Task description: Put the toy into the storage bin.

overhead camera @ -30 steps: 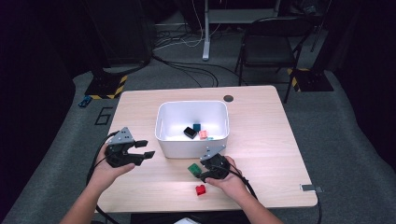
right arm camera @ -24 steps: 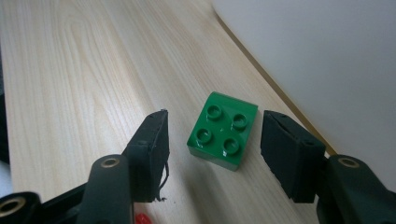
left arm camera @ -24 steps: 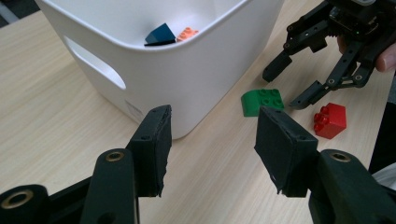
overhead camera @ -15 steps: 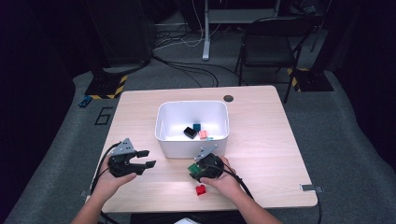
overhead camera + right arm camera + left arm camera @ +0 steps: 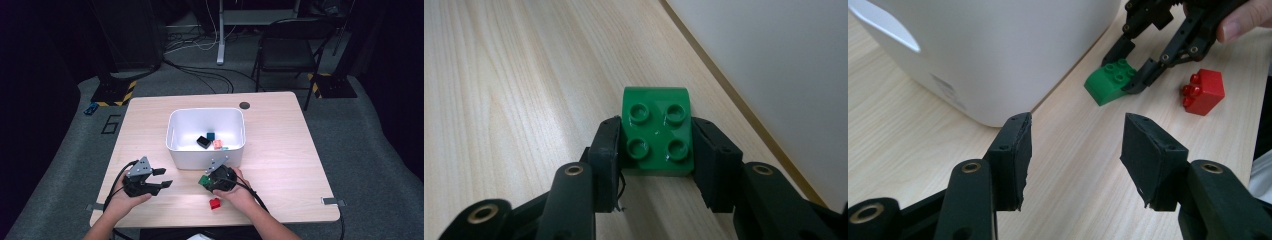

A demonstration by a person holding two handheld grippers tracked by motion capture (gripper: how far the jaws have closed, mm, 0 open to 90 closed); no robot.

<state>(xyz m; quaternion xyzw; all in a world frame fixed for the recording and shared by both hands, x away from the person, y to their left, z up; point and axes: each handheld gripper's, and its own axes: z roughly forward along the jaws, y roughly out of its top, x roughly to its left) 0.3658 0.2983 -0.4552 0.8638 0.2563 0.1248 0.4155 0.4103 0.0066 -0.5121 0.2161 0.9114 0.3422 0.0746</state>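
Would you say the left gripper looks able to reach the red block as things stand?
Probably yes: the left gripper is open, and bare table lies between it and the red block. The right gripper, closed on the green block, sits just beside that path.

Room dim; light falls mainly on the table (image 5: 280,150), light wood, with a dark round grommet (image 5: 244,105) at its far edge. Floor (image 5: 380,165) grey carpet. Beyond the table, far ahead of the jaws: black folding chair (image 5: 287,47), white desk leg (image 5: 220,32), loose cables (image 5: 195,45) on the floor. Yellow-black striped bases (image 5: 114,92) sit at either far corner. Surroundings fade to black.
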